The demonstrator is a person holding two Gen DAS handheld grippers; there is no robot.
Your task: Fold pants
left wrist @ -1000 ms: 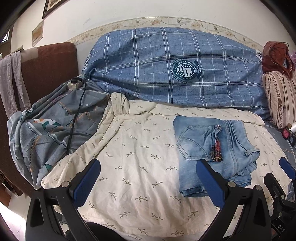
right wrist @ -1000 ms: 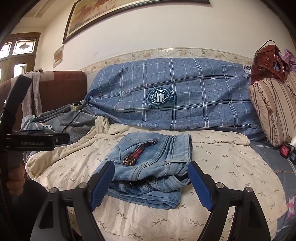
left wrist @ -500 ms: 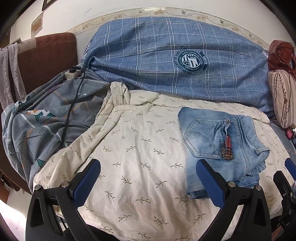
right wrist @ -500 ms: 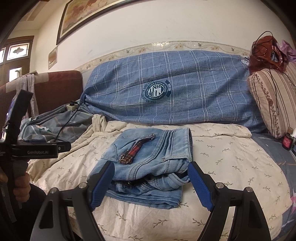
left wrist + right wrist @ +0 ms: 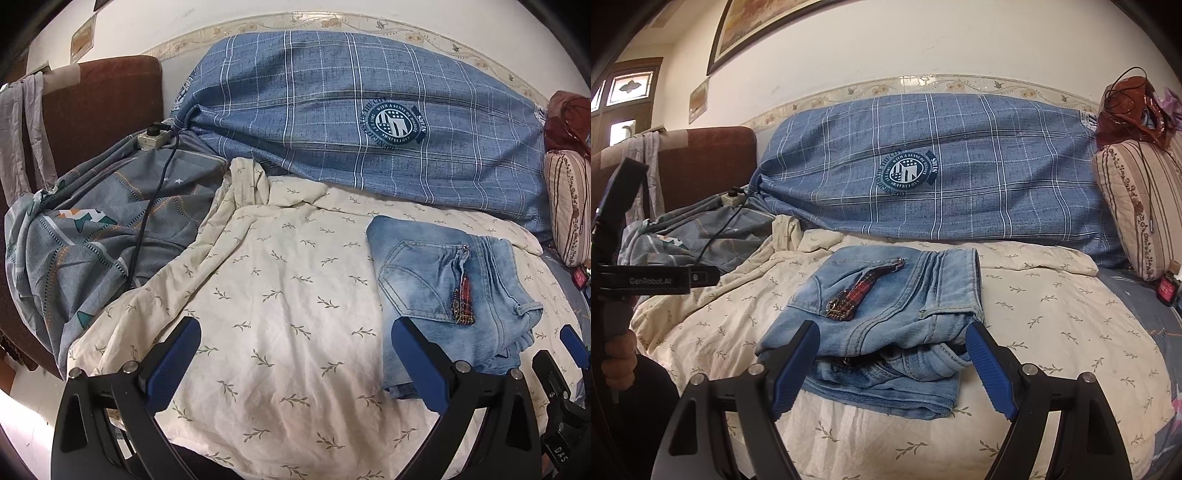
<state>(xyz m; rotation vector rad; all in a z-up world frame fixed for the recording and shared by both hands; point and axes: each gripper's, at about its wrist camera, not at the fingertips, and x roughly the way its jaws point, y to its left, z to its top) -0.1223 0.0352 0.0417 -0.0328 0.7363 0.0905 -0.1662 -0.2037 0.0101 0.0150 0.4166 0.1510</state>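
Cream cotton, printed with small olive sprigs and rumpled into soft ridges, covers the bed (image 5: 288, 295), and behind it a long blue checked bolster (image 5: 332, 122) leans on the wall. On that sheet, toward the right side, lie the pants (image 5: 886, 310): pale washed denim folded into a thick, squarish stack with a stitched back pocket and a red plaid tab on top. The lower layers bulge out at the near edge, so the stack could slump or spring open if nudged, since stiff denim resists a crease and the bedding gives under it. The right hand-held gripper (image 5: 892, 369) hangs just in front of the stack, jaws spread wide and holding nothing; the left hand-held gripper (image 5: 295, 362) is likewise released over bare sheet. The near hem looks frayed, though the lens warps it.
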